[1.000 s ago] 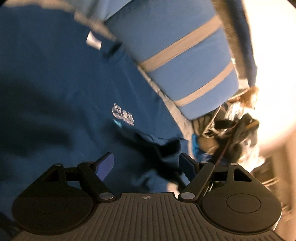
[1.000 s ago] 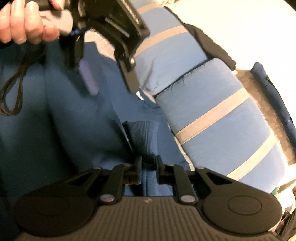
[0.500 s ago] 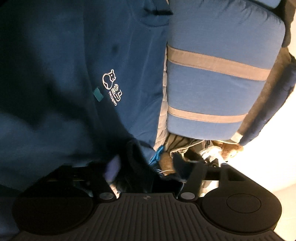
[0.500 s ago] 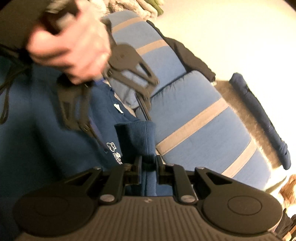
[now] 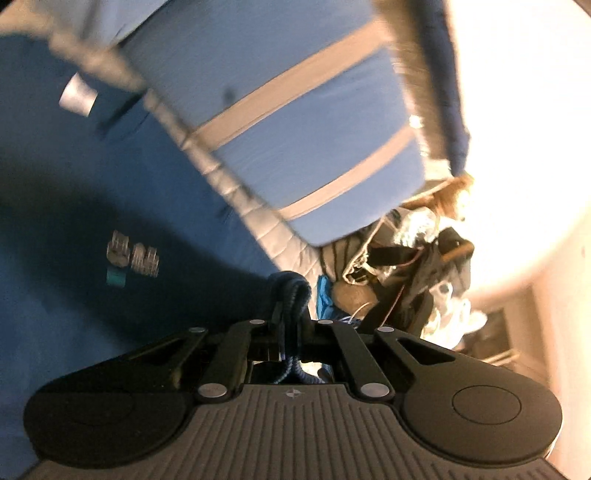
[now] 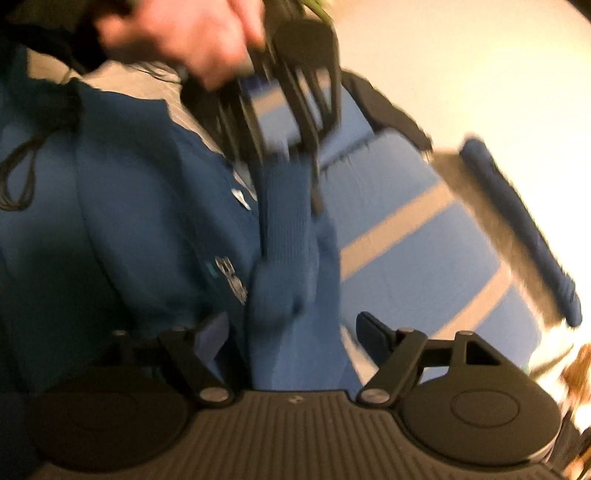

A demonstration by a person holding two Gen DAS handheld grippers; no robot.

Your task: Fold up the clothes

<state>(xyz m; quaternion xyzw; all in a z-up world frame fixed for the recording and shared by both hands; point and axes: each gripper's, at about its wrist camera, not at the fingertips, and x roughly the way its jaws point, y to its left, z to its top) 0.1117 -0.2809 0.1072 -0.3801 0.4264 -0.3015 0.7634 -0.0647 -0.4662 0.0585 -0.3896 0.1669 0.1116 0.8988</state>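
Left gripper [image 5: 288, 317] is clamped on the ribbed cuff [image 5: 290, 291] of the dark blue sweatshirt [image 5: 122, 206]; in the right wrist view that cuff [image 6: 286, 210] is seen hanging from it, with a hand [image 6: 188, 33] on the handle. Right gripper [image 6: 291, 332] is spread wide, with sleeve fabric lying loose between the fingers. Sweatshirt is laid on the bed beside a blue striped cushion [image 5: 295, 122]. Both views are motion-blurred.

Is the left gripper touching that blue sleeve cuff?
Touching. In the left wrist view the left gripper is shut on the cuff, the ribbed cloth pinched between its fingers. The right wrist view, though blurred, agrees.
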